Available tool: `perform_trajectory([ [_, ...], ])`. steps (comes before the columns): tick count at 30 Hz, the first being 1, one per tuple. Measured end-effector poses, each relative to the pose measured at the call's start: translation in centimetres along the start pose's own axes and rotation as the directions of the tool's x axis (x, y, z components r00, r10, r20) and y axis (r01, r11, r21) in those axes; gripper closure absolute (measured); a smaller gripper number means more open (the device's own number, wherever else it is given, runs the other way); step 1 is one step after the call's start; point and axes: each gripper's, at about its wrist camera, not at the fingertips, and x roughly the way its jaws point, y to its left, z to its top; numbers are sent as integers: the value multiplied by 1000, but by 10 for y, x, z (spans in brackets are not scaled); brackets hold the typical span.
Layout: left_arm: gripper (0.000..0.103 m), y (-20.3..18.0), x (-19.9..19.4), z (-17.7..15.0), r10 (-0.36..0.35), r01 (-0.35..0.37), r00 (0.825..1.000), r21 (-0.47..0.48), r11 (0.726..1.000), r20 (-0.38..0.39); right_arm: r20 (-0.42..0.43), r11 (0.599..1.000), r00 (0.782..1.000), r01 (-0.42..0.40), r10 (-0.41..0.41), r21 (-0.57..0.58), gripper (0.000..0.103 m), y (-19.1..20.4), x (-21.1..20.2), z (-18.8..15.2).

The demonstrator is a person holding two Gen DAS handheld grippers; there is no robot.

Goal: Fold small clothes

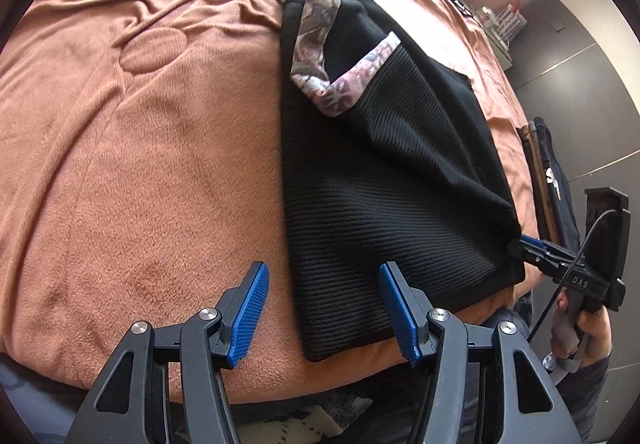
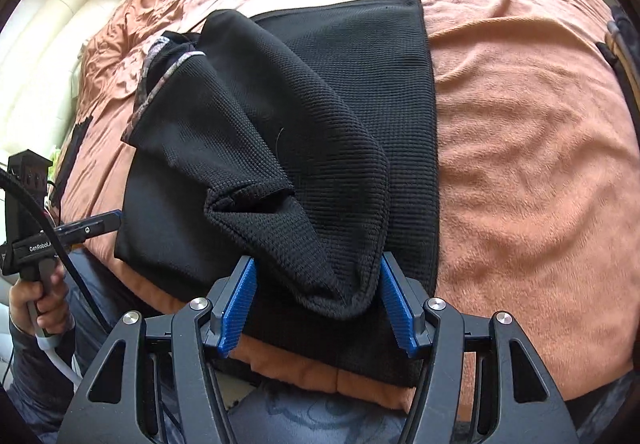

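Note:
A black ribbed garment [image 1: 380,184] with a floral trimmed neckline [image 1: 320,28] lies on a brown blanket [image 1: 140,164]. My left gripper [image 1: 324,308] is open at the near edge of the bed, and the garment's near left corner lies between its fingers. In the right wrist view my right gripper [image 2: 318,300] has its jaws wide apart, with a raised bunch of the black garment [image 2: 340,104] draped between the blue pads [image 2: 240,308]. The left wrist view shows the right gripper [image 1: 520,246] at the garment's near right corner. The left gripper [image 2: 112,218] shows at the garment's left edge.
The blanket [image 2: 520,164] covers the whole bed, and its near edge runs just under both grippers. Dark items [image 1: 548,164] stand beside the bed on the right. A hand [image 1: 580,332] holds the right gripper's handle. A person's lap [image 2: 320,412] is below the bed edge.

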Motion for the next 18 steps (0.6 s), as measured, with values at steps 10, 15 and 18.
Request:
perform_trajectory([
  [10, 44, -13, 14, -3, 47, -47, 999, 44, 998, -1, 8, 992, 994, 110, -110, -55, 62, 15, 9, 5],
  [15, 44, -14, 16, -4, 63, -63, 998, 64, 996, -1, 35, 999, 998, 46, -46, 19, 95, -6, -2, 1],
  [18, 45, -15, 18, -3, 67, -67, 998, 72, 995, -2, 54, 997, 998, -31, 27, 71, 98, -22, -9, -4],
])
